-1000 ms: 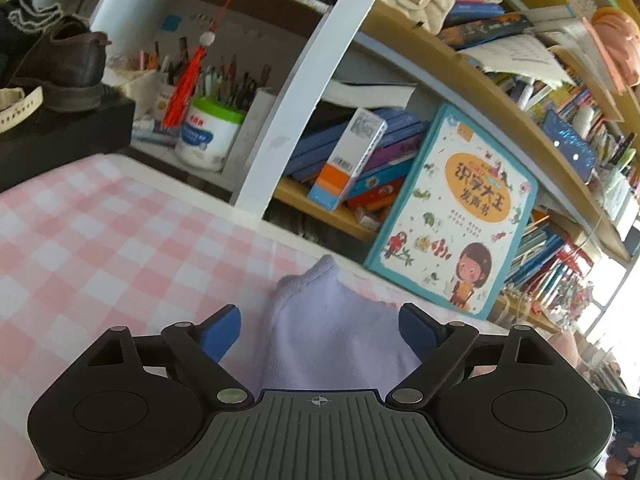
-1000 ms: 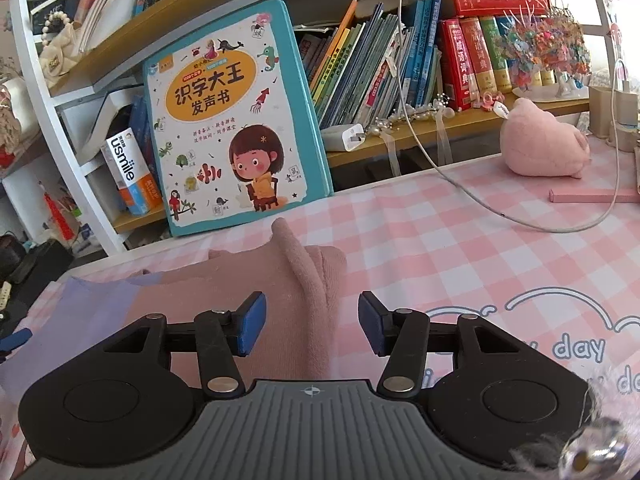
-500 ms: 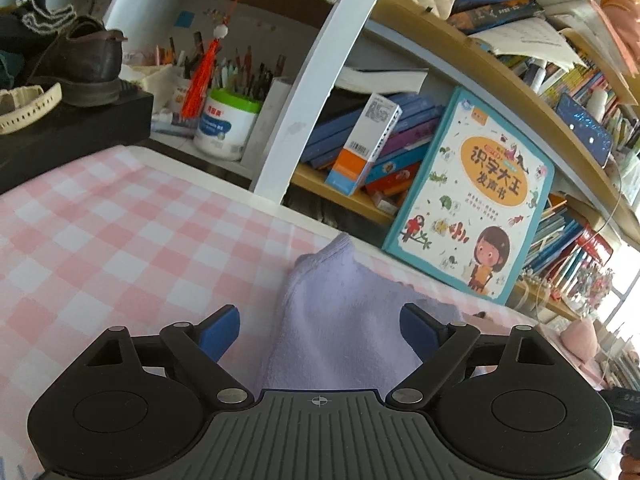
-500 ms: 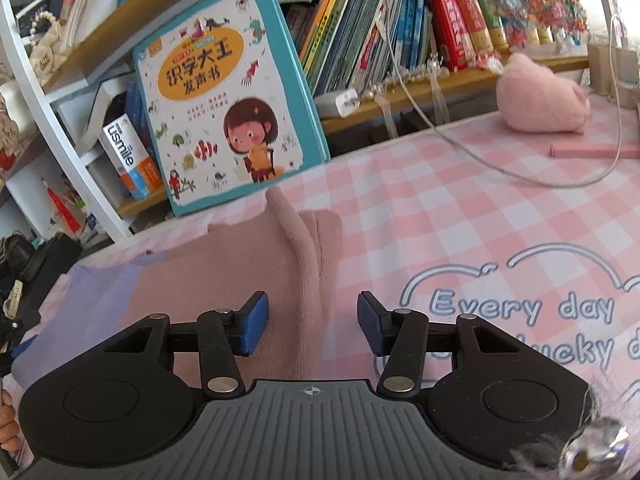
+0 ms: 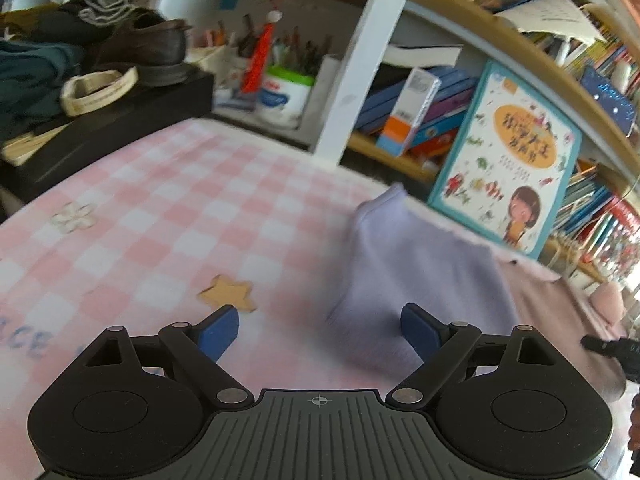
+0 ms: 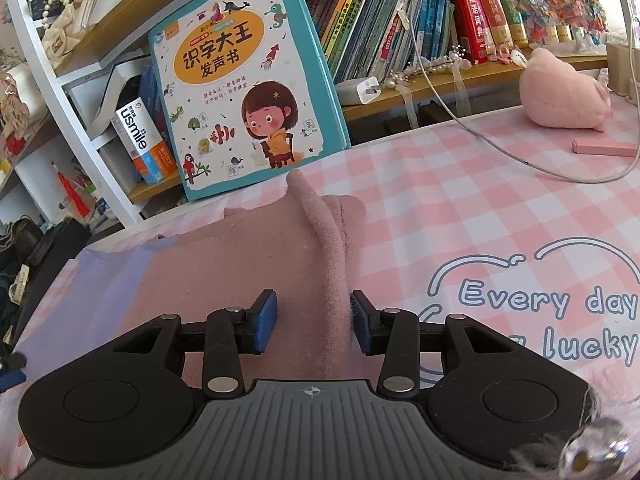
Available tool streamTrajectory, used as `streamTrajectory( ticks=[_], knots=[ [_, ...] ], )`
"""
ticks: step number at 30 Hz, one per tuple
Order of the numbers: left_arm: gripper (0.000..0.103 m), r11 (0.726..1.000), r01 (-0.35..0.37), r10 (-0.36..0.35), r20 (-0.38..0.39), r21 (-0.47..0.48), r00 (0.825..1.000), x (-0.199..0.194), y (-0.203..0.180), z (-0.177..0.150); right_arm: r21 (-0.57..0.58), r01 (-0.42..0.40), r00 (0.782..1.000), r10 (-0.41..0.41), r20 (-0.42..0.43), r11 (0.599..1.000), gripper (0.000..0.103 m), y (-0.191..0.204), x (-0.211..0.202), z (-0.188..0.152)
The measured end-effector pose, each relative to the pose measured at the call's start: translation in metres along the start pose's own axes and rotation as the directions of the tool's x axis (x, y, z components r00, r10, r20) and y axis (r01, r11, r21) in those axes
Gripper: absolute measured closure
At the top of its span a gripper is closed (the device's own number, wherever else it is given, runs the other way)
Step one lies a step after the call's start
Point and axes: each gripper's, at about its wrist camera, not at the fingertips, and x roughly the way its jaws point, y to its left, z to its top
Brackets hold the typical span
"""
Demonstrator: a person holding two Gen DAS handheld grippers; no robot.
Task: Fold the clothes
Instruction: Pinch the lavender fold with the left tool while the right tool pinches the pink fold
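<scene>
L gripper [image 5: 319,330]: jaws spread wide, nothing btwn them; blue pads over the tablecloth, R pad at the edge of the lavender part of the garment. View is blurred.
R gripper [image 6: 313,320]: jaws parted, straddling a raised ridge of pink fabric; R pad touching or almost touching the fuzz, L pad apart from it. Not pinched.
Garment [image 6: 256,264]: soft knit, pink w/ lavender section [image 5: 420,264] on its L side; lies flat on the table, one pink fold standing up along the middle-right. Far edge near the picture book.
Tablecloth [image 6: 460,200]: pink/white check, "Every day" lettering at R, star print [image 5: 228,292] just ahead of L gripper.
Picture book [image 6: 240,76]: teal border, cartoon girl, leans upright against the shelf behind the garment.
Shelf [image 6: 400,32]: rows of books, white charger w/ cable trailing over the table.
Pink plush [image 6: 560,92]: far R on table, well apart from garment.
Far L: brown shoe [image 5: 148,44] on a black box, pen tub [image 5: 284,92] nearby.
</scene>
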Motion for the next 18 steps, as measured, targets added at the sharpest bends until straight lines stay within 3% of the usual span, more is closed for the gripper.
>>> streamTrajectory(
  ticks=[11,13,18],
  knots=[
    [0.008,0.997,-0.077,0.079,-0.092,0.024,0.993,-0.005,-0.005,-0.001,-0.023,0.016,1.0,-0.016,0.01,1.0,0.062,0.006,0.002,-0.003],
    [0.008,0.998,-0.062,0.062,-0.099,0.004,0.993,-0.002,-0.007,0.001,-0.024,0.018,1.0,-0.018,0.012,1.0,0.062,0.007,0.002,-0.004],
    [0.008,0.987,0.033,-0.053,-0.126,-0.156,0.991,0.008,-0.003,0.011,-0.022,0.018,1.0,-0.018,0.013,1.0,0.062,0.007,0.002,-0.005]
  ],
)
